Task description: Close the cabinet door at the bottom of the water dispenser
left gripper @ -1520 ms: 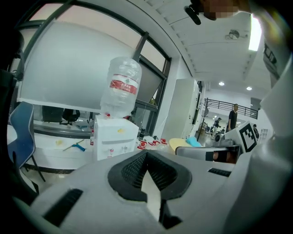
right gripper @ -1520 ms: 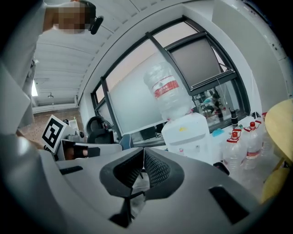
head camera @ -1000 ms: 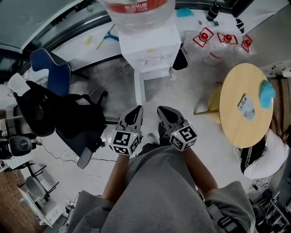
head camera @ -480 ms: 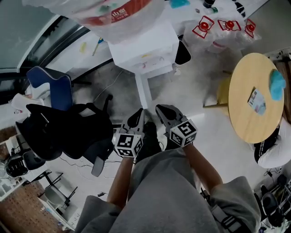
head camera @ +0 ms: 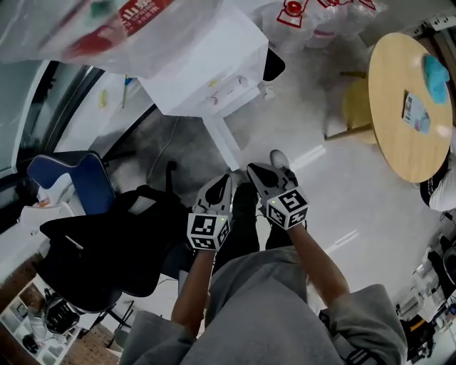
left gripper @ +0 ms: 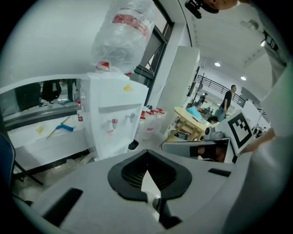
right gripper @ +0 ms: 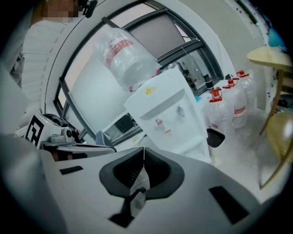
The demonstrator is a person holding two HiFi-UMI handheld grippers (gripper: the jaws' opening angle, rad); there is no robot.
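The white water dispenser (head camera: pixel 206 68) stands ahead of me with a clear bottle (head camera: pixel 107 28) on top. From its base a white cabinet door (head camera: pixel 222 145) sticks out towards me, open. My left gripper (head camera: pixel 222 185) and right gripper (head camera: pixel 261 174) are held side by side above my legs, short of the door and touching nothing. Both are shut and hold nothing. The left gripper view shows the dispenser (left gripper: pixel 114 114) beyond the shut left gripper (left gripper: pixel 146 154). In the right gripper view the dispenser (right gripper: pixel 169 116) stands past the shut right gripper (right gripper: pixel 143 151). Each gripper's body hides the door in its own view.
A round wooden table (head camera: pixel 410 107) with a yellow stool (head camera: pixel 356 110) stands at the right. Water bottles (head camera: pixel 313 14) are stacked behind it. A blue chair (head camera: pixel 78 185) and an office chair with a black bag (head camera: pixel 100 242) crowd the left. A black object (head camera: pixel 274 65) sits beside the dispenser.
The dispenser has grown larger and slid up and left in the head view as I came closer. Both grippers stay shut and side by side.
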